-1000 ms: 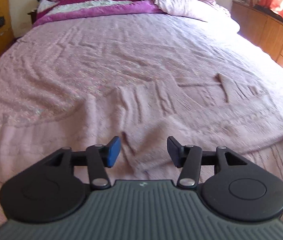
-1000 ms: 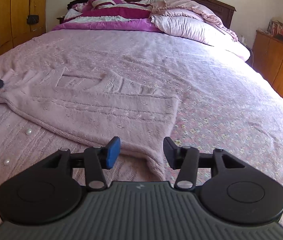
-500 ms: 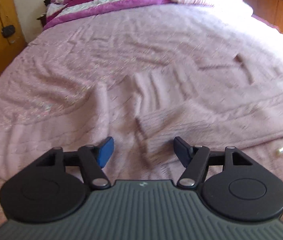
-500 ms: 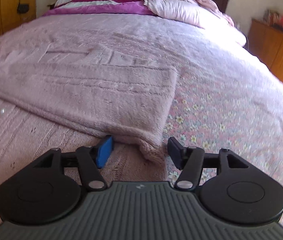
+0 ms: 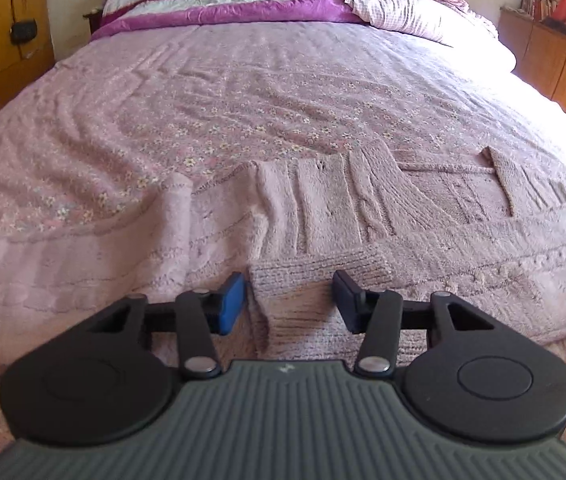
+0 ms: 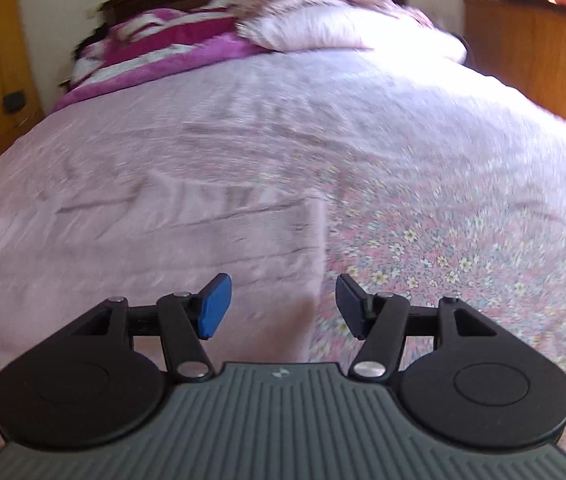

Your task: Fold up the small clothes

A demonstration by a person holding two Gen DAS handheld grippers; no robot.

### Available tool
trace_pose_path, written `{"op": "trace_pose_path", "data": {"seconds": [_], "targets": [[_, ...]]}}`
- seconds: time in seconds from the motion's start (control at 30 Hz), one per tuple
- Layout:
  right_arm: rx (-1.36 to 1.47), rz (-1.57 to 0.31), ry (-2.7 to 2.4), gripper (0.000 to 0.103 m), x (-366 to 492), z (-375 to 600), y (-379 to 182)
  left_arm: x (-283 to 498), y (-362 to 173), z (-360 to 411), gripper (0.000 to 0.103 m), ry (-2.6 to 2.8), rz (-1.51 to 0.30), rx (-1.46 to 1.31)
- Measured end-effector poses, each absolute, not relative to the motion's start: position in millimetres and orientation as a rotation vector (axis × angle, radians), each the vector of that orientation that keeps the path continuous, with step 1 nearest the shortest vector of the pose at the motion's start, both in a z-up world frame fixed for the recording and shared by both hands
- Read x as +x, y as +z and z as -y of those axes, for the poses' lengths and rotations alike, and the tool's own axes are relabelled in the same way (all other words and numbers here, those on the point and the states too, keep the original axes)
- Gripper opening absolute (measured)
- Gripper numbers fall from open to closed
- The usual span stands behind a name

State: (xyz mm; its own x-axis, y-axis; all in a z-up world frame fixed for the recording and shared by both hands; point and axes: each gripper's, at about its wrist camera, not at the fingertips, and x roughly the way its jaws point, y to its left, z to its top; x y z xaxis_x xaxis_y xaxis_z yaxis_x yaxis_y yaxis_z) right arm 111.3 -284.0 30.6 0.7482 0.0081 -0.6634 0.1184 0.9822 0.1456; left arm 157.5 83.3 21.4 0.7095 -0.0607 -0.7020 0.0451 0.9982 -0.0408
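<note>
Closing left gripper (image 5: 289, 300) fingers straddle sweater cuff (image 5: 315, 272)

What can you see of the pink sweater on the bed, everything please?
The pink sweater is a fuzzy ribbed and cable knit, lying flat on the floral bedspread, partly folded, sleeves laid across the body. Its ribbed cuff sits between the closing jaws of the left gripper. The right gripper, open, hangs over another corner of it.

Nothing to read here: no words, numbers or brand names show in either wrist view. Only a tiny pale emblem sits on each gripper's ribbed grey housing (image 5: 284, 369), too small to make out as letters.
</note>
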Motion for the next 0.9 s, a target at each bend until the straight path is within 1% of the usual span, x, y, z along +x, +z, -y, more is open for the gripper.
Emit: {"op": "trace_pose_path", "data": {"seconds": [0.03, 0.07, 0.1, 0.13, 0.17, 0.2, 0.23, 0.3, 0.37, 0.43, 0.47, 0.5, 0.53, 0.67, 0.77, 0.9], "targets": [[0.209, -0.719, -0.06, 0.066, 116, 287, 27, 156, 22, -80, 0.027, -0.065, -0.77, -0.001], [0.231, -0.708, -0.056, 0.066, 120, 288, 23, 155, 22, -76, 0.019, -0.083, -0.763, 0.02], [0.245, -0.697, -0.054, 0.066, 122, 289, 20, 154, 23, -75, 0.013, -0.111, -0.754, 0.022], [0.249, -0.691, -0.054, 0.063, 122, 288, 17, 152, 24, -72, 0.013, -0.114, -0.735, 0.032], [0.242, -0.682, -0.054, 0.053, 123, 286, 14, 149, 26, -69, 0.013, -0.109, -0.706, 0.059], [0.242, -0.666, -0.049, 0.025, 122, 285, 13, 147, 28, -67, 0.013, -0.104, -0.675, 0.088], [0.258, -0.647, -0.058, 0.01, 119, 286, 13, 146, 29, -65, 0.013, -0.097, -0.654, 0.106], [0.28, -0.62, -0.091, 0.009, 117, 290, 15, 149, 27, -63, 0.013, -0.083, -0.654, 0.119], [0.271, -0.618, -0.117, 0.009, 117, 291, 14, 157, 18, -59, 0.019, -0.057, -0.701, 0.152], [0.264, -0.64, -0.127, 0.009, 120, 292, 10, 158, 11, -53, 0.039, -0.024, -0.696, 0.21], [0.257, -0.642, -0.133, 0.009, 120, 292, 8, 156, 11, -50, 0.046, -0.001, -0.682, 0.252], [0.251, -0.642, -0.137, 0.01, 121, 291, 7, 155, 10, -48, 0.058, 0.021, -0.674, 0.293], [0.245, -0.642, -0.143, 0.01, 121, 290, 7, 154, 11, -48, 0.063, 0.035, -0.67, 0.314], [0.256, -0.644, -0.144, 0.012, 121, 292, 8, 157, 18, -65, 0.066, 0.04, -0.706, 0.227], [0.255, -0.642, -0.15, 0.017, 119, 295, 13, 157, 22, -78, 0.066, 0.061, -0.719, 0.176], [0.259, -0.628, -0.145, 0.029, 108, 297, 23, 149, 29, -85, 0.064, 0.051, -0.725, 0.124]]}}
